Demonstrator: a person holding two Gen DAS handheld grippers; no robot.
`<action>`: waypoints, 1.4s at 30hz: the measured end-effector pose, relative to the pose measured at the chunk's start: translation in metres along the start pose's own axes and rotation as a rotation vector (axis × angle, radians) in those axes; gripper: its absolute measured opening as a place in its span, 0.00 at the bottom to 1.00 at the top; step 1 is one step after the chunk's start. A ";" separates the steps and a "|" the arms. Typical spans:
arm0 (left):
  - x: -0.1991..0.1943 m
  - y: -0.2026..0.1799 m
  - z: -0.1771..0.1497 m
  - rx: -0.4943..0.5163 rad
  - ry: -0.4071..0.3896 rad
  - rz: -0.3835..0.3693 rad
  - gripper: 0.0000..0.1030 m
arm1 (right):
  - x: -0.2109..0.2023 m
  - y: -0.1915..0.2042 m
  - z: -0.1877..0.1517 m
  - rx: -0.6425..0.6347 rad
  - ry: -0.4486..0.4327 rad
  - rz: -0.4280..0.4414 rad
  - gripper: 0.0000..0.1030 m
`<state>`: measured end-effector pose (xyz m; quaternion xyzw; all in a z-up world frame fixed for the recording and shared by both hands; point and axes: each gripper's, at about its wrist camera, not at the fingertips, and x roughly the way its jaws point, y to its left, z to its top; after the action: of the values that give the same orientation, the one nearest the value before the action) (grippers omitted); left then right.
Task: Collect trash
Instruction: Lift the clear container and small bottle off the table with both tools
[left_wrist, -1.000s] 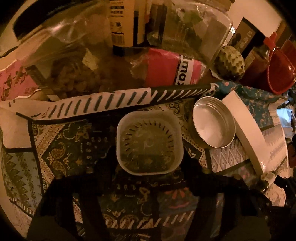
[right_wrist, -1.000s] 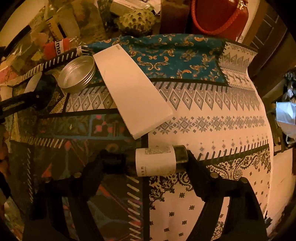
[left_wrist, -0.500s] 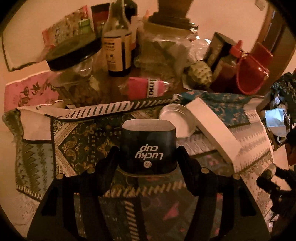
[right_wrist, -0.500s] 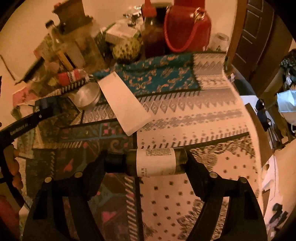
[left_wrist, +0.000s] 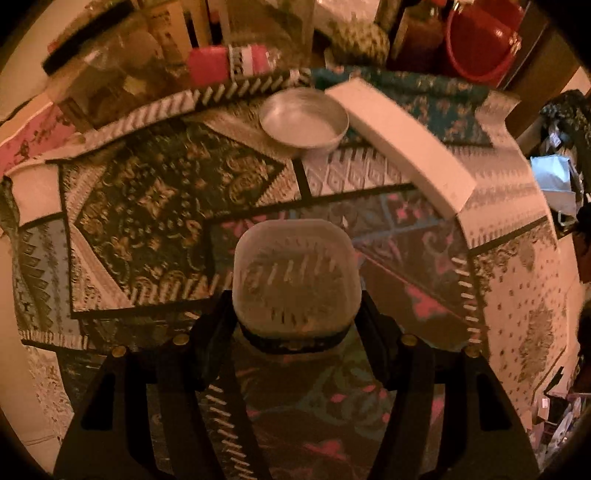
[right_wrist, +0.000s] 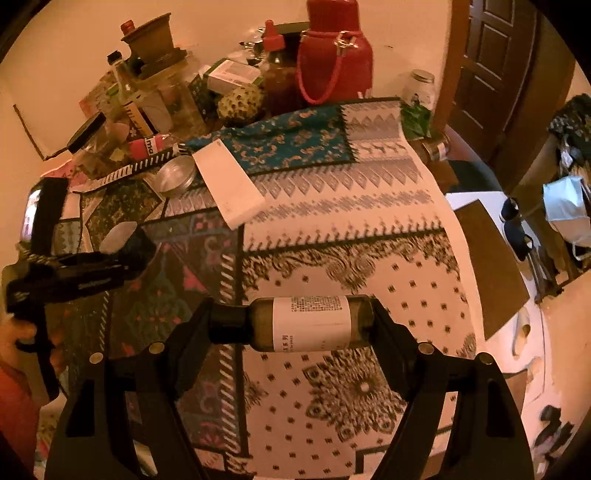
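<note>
Left gripper (left_wrist: 295, 314) is clamped on a translucent plastic cup (left_wrist: 295, 275), mouth toward cam, held above the patterned tablecloth (left_wrist: 155, 206). Right gripper (right_wrist: 291, 325) clamps a small dark bottle (right_wrist: 303, 323) w/ white label endwise, cap on one finger, base on the other, also off the cloth. Behind, on the cloth: round metal tin (left_wrist: 303, 123) touching a long white box (left_wrist: 402, 142). Jars, bottles & a red flask (right_wrist: 334, 61) crowd the far edge

Dim amber light, perhaps motion-blurred, fisheye-warped.
</note>
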<state>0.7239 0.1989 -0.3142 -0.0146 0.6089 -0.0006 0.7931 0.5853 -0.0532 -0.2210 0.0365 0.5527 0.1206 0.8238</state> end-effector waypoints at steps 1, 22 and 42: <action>0.002 0.000 -0.001 0.000 0.002 0.004 0.61 | -0.001 -0.001 -0.002 0.005 0.001 -0.001 0.75; 0.018 -0.017 0.031 -0.025 0.011 0.036 0.63 | -0.013 -0.016 -0.012 0.030 -0.026 -0.033 0.75; -0.174 -0.086 -0.045 -0.130 -0.453 0.010 0.61 | -0.123 -0.057 -0.026 -0.107 -0.248 0.090 0.75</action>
<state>0.6374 0.1153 -0.1560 -0.0623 0.4141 0.0460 0.9069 0.5257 -0.1393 -0.1311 0.0319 0.4374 0.1814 0.8802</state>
